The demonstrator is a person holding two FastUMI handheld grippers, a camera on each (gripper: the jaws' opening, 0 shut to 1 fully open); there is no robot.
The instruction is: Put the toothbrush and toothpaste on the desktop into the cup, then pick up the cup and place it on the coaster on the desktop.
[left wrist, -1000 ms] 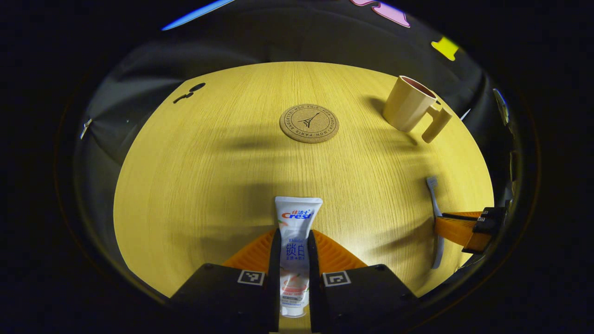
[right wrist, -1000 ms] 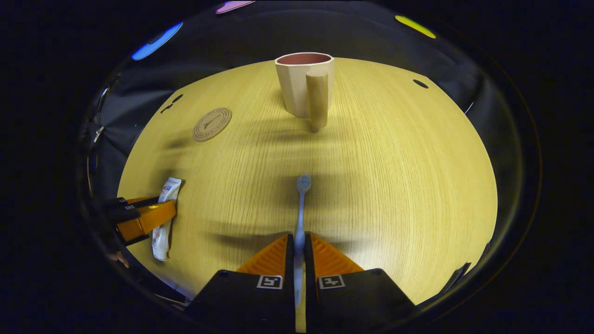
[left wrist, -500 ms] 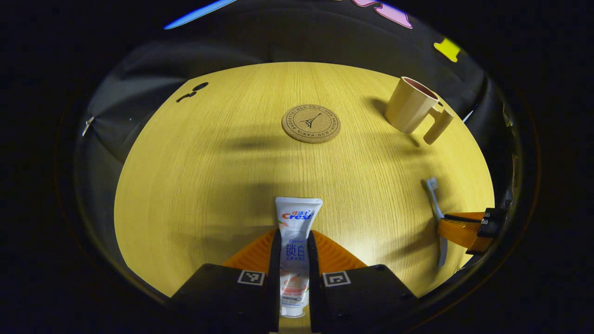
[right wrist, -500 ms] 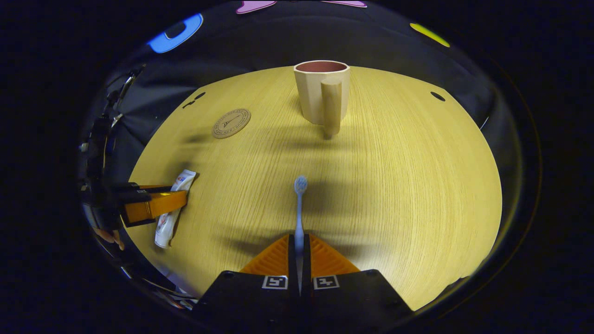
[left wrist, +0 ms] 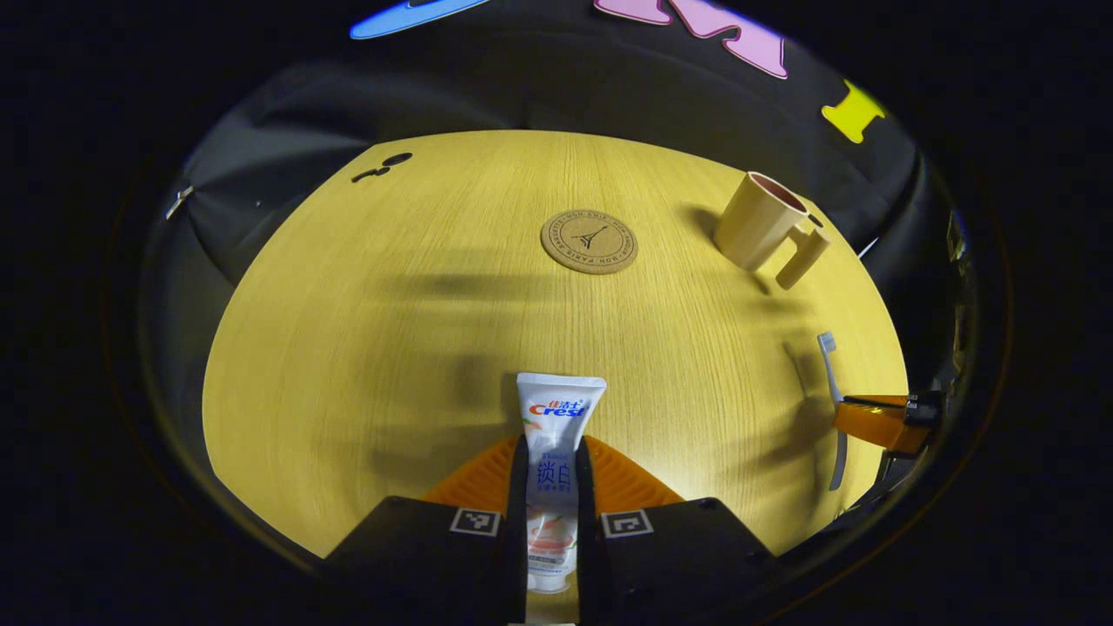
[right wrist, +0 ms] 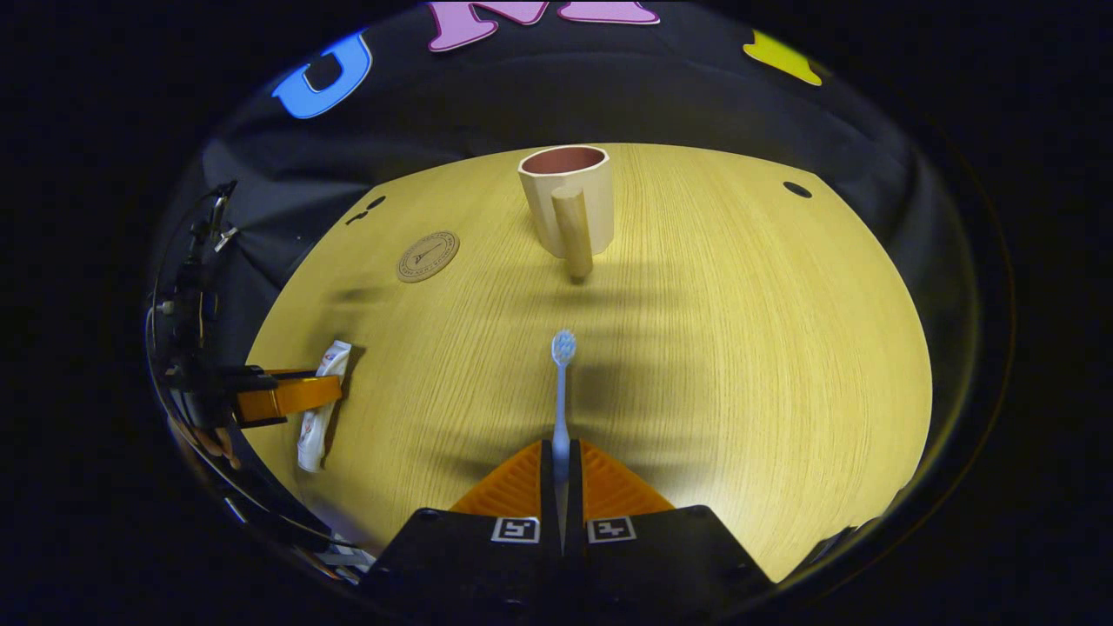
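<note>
One tube of toothpaste, one toothbrush, one cup and one coaster are present on a single wooden desktop, with two grippers at work. Left gripper view: the left gripper, at bottom centre, is clamped on the toothpaste, both fingers pressing its sides; the tube's flat crimped end points up the frame and its cap lies low between the fingers. The coaster lies flat at upper centre, apart from the cup, which stands at upper right with its handle turned toward the lower right. At the right edge the right gripper holds the toothbrush, whose head points up the frame. Right gripper view: the right gripper, at bottom centre, is closed on the toothbrush handle, the bristled head pointing up toward the cup. The cup stands upright at upper centre, handle facing the camera, its interior dark red. The coaster lies to its left. At the left edge the left gripper grips the toothpaste, and fingertips of a hand show beside it. Two dark holes mark the desktop's far corners.
</note>
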